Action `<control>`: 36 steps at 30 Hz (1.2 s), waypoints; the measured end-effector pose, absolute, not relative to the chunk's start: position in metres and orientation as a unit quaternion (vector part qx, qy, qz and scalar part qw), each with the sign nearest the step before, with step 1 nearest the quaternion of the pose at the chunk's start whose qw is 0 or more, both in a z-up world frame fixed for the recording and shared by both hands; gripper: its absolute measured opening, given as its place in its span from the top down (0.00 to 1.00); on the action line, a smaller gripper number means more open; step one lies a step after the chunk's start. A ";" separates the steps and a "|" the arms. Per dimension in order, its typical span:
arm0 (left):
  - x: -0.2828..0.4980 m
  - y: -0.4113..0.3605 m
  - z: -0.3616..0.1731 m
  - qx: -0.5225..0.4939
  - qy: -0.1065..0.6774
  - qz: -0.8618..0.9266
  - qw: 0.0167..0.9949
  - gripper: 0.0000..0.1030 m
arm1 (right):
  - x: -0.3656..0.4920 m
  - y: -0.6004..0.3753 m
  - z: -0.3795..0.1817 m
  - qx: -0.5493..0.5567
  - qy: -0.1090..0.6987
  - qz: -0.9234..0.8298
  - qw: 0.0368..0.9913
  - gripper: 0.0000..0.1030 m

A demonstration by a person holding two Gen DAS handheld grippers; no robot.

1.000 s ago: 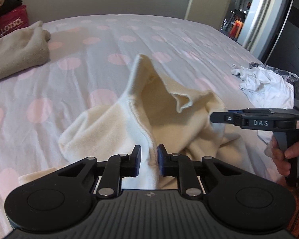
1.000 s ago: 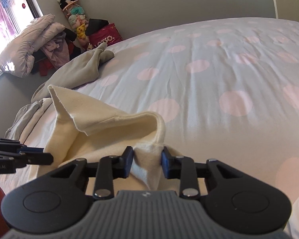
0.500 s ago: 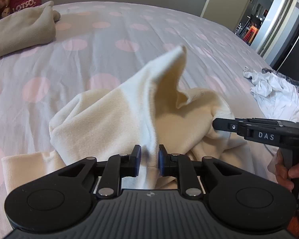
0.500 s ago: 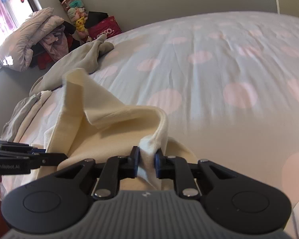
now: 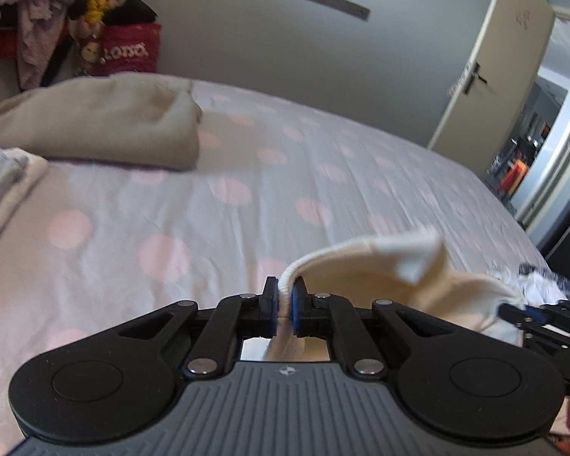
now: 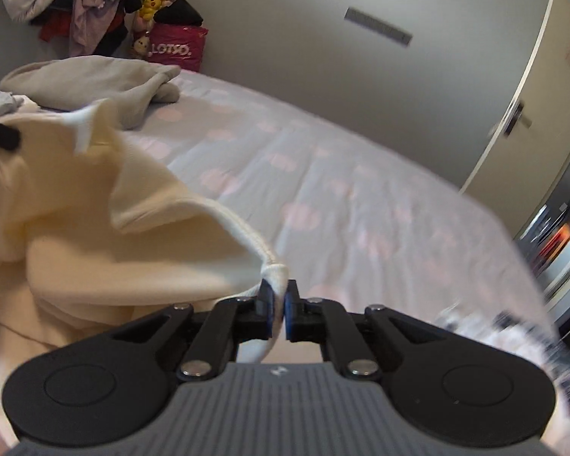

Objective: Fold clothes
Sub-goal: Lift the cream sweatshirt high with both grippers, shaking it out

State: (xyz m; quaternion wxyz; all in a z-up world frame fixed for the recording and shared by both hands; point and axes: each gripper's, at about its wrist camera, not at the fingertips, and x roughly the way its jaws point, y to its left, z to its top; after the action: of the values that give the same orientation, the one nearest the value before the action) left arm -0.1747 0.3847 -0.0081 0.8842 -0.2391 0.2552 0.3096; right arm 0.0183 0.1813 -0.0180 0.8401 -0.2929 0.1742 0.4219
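Your left hand-held gripper (image 5: 284,306) is clenched on the ribbed edge of the cream garment (image 5: 383,281); the fabric is pinched between the blue pads and runs away to the right. Your right hand-held gripper (image 6: 278,309) is likewise clenched on a bunched fold of the same garment's hem, with the cloth spreading to the left of it. Both sets of jaws have just been closing, with the fabric between them throughout.

The cream garment hangs between the two grippers, held up off the bed (image 5: 247,174) at the near side; a loose corner stands up at its top edge. In the left wrist view your right gripper's tip shows at the far right, touching the garment.

The bed carries a pale sheet with pink dots. A beige garment (image 5: 95,121) lies bunched at the far left of the bed, well apart from the cream one. A white-and-dark pile (image 5: 539,285) lies at the right edge, just beside the held cloth. Both views are blurred.
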 end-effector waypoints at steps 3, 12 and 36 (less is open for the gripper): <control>-0.187 0.387 0.017 -0.233 0.223 0.326 0.889 0.96 | 0.018 0.176 0.012 -0.302 0.132 0.394 0.858 0.94; -0.219 0.370 0.089 -0.199 0.133 0.348 0.906 0.96 | -0.013 0.149 0.096 -0.315 0.032 0.378 0.870 0.94; -0.297 0.273 0.291 -0.029 -0.063 0.256 0.964 0.95 | -0.112 0.001 0.304 -0.123 -0.219 0.324 0.912 0.94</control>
State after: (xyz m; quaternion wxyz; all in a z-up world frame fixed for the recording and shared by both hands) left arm -0.2966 0.2732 0.2906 0.9641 -0.0293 -0.0632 0.2561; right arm -0.1125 0.0014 0.3038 0.9121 -0.1230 -0.2191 0.3239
